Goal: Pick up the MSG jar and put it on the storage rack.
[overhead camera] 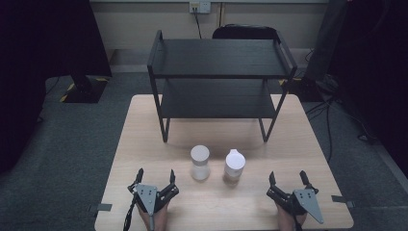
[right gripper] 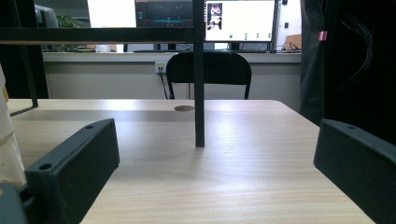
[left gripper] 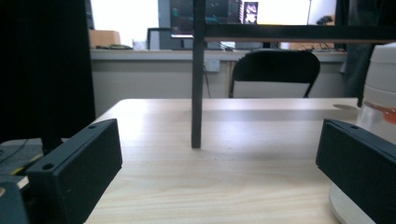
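Observation:
Two white bottles stand upright side by side on the wooden table [overhead camera: 144, 144]: the left bottle [overhead camera: 199, 162] and the right bottle [overhead camera: 234, 166]. My left gripper [overhead camera: 155, 178] rests near the table's front edge, left of the bottles, open with nothing between its jaws. My right gripper [overhead camera: 288, 178] rests near the front edge to the right of them, also open and empty. In the left gripper view [left gripper: 210, 182] the left bottle [left gripper: 380, 84] shows at the right edge behind the jaw. In the right gripper view [right gripper: 215, 182] a sliver of the right bottle [right gripper: 5, 140] shows at the left edge.
A black two-tier shelf rack [overhead camera: 219, 72] stands on the far half of the table, both tiers bare. One of its front legs [left gripper: 197, 93] rises ahead of the left gripper, another leg [right gripper: 199, 84] ahead of the right. A black chair [overhead camera: 244, 32] stands behind the table.

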{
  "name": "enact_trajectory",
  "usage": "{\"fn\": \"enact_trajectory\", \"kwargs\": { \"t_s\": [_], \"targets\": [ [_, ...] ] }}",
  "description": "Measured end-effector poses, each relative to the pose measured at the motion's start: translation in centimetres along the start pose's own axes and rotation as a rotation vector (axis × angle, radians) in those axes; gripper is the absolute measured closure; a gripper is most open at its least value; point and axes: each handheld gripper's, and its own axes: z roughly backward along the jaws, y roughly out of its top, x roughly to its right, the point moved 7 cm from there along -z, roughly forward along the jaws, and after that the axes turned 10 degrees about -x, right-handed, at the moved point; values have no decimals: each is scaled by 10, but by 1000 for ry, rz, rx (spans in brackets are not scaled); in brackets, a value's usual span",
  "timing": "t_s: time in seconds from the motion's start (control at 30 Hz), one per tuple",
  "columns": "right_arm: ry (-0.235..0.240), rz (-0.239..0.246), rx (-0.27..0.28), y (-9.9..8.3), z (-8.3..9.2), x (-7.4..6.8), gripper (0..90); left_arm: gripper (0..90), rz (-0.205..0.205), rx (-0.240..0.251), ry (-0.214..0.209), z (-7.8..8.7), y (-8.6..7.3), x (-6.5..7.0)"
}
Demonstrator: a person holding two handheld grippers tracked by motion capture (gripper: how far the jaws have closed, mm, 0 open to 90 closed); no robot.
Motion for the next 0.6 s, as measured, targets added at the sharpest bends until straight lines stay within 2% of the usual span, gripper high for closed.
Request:
{"fn": "enact_trajectory", "kwargs": {
  "t_s": [0.23, 0.37, 0.57, 0.6],
  "targets": [
    [-2, 0, 0, 0, 0, 0, 0, 0, -6, 29, -28, 5, 11, 2],
    [-2, 0, 0, 0, 0, 0, 0, 0, 1, 27, -58, 5, 23, 3],
    [-3, -1, 0, 0, 0, 0, 0, 0, 17, 51, -89, 4, 41, 9],
    [-3, -1, 0, 0, 0, 0, 0, 0, 21, 51, -115, 2, 47, 10]
  ]
}}
